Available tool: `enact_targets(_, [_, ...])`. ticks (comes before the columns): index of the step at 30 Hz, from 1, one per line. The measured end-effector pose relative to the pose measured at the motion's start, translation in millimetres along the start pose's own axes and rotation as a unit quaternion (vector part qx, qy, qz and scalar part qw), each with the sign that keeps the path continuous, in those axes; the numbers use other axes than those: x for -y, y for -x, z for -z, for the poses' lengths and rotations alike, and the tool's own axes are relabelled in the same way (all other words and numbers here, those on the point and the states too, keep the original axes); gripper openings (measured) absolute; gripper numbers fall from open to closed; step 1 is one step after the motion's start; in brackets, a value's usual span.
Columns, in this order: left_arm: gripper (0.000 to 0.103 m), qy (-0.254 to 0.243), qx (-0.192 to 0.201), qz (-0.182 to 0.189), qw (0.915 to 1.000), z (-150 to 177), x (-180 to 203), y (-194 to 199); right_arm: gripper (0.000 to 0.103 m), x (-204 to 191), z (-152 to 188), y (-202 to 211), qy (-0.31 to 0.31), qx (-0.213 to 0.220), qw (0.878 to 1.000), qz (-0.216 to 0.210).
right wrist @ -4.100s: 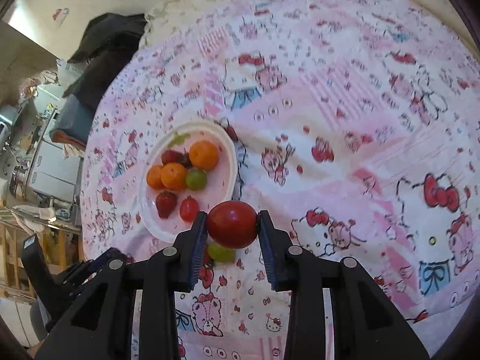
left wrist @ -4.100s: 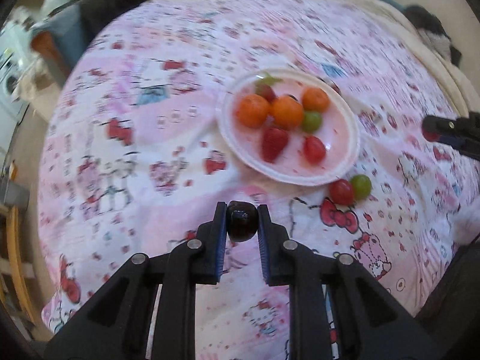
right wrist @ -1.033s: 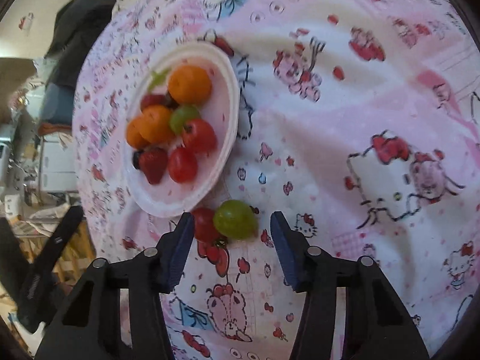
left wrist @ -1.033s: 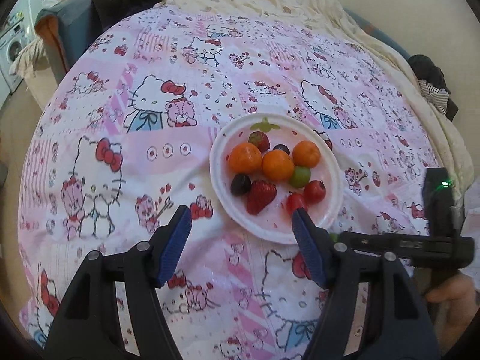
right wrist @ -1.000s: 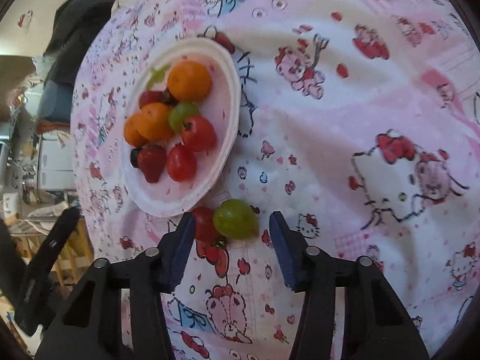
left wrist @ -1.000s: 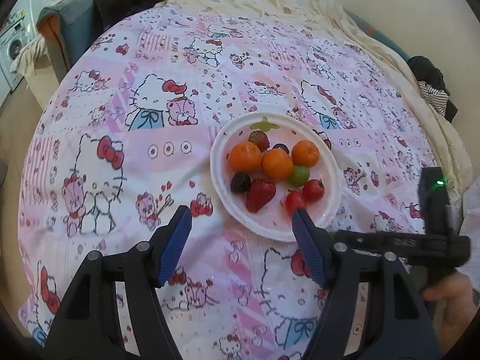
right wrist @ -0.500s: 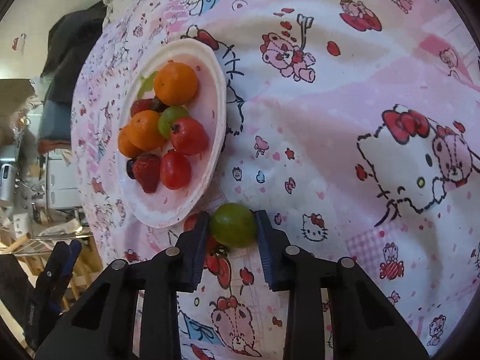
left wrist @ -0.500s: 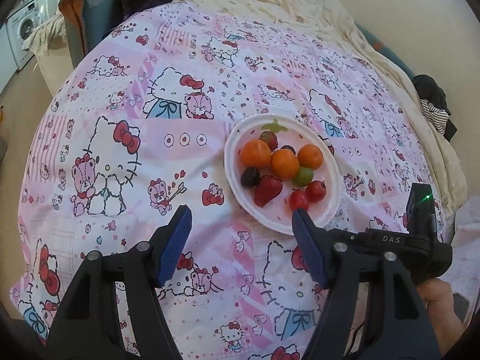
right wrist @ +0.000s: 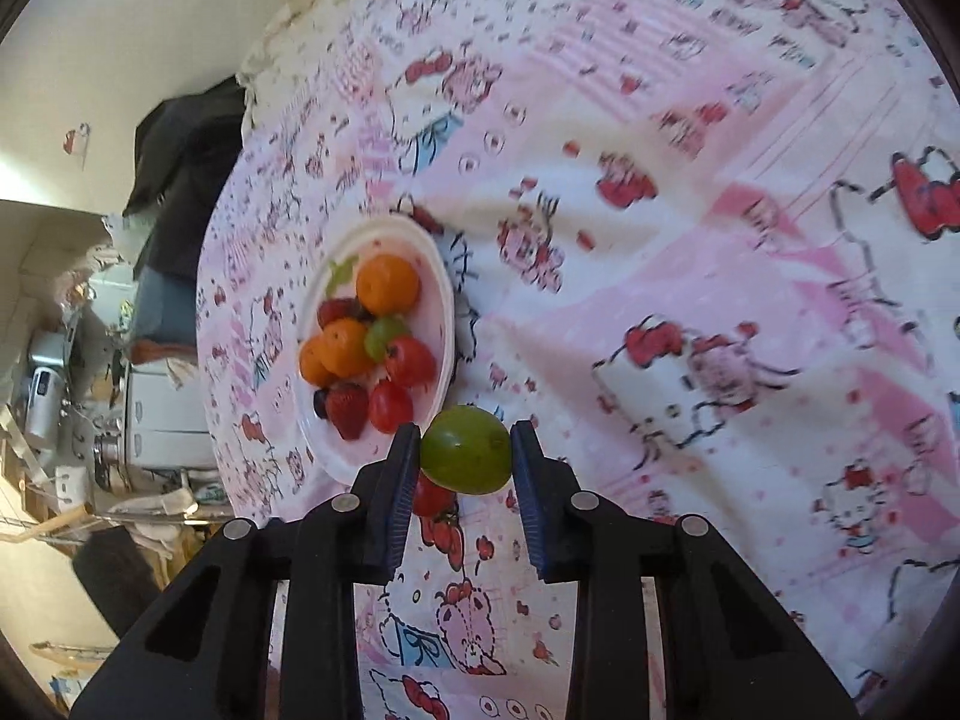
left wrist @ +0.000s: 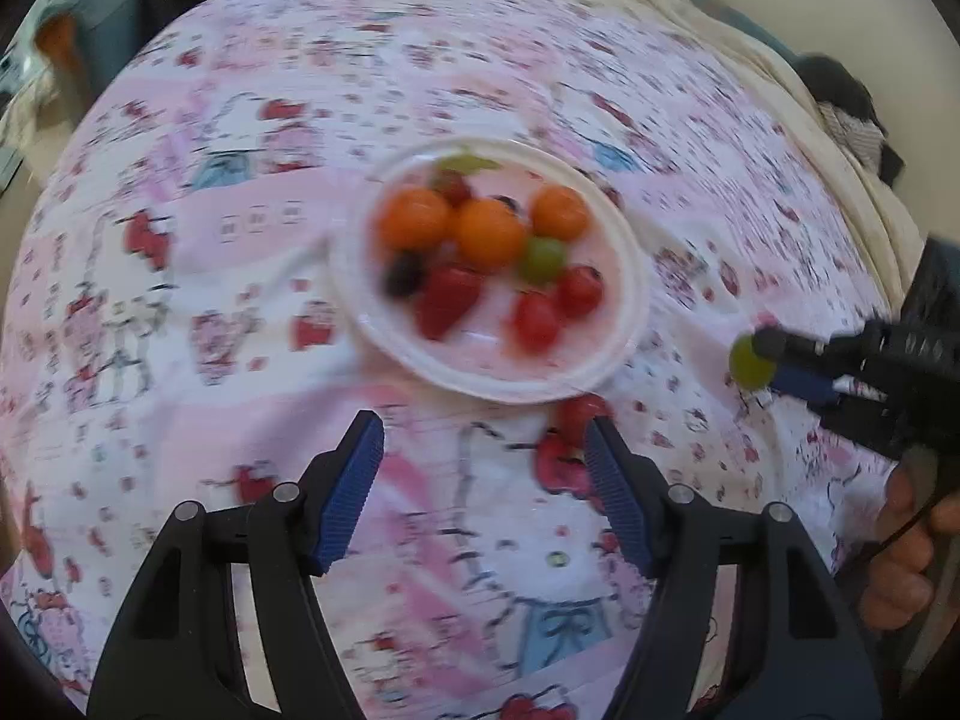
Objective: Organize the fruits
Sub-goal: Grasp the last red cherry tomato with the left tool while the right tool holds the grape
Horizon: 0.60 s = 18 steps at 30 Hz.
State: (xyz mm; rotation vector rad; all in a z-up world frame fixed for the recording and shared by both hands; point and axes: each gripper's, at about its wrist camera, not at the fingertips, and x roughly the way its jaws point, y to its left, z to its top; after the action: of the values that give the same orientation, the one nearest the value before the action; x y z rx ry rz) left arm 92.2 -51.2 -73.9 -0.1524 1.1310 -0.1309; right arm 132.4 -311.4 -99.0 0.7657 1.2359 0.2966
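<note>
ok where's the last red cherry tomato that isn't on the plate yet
In the left wrist view the small red cherry tomato lies on the pink printed bedsheet just below the round white plate, beside the left tongs' right blue pad.

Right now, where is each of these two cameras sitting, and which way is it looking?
Left wrist view: sits on the left gripper, looking down along its open jaws at the plate of fruit on the bedspread; the person's right hand shows at the edge.
Right wrist view: sits on the right gripper, looking down at the bedspread, jaws shut on a green grape; no hand shows.
Shared: plate, held grape, and a red tomato lying beside the plate.
</note>
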Motion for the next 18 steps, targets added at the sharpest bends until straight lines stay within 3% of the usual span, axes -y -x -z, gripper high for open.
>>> enact_targets(5, [0.065, -0.008, -0.019, 0.001, 0.9998, 5.3, 31.3, -26.2, 0.032, 2.6, -4.7, 12.0, -0.010, 0.012, 1.000, -0.017])
enact_targets(11, [0.045, -0.008, -0.060, -0.011, 0.9981, 6.4, 53.1, -65.7, 0.032, 0.9, -8.7, 17.6, -0.010, 0.016, 0.999, -0.034])
enact_targets(16, [0.027, -0.024, -0.055, -0.031, 0.9977, 6.6, 56.3, -70.6, 0.032, 1.3, -11.3, 19.5, -0.012, 0.017, 0.999, -0.041])
enact_targets(18, [0.026, -0.022, -0.056, -0.024, 0.9979, 6.3, 53.3, -68.8, 0.032, 0.6, -11.6, 20.2, -0.010, 0.017, 0.999, -0.042])
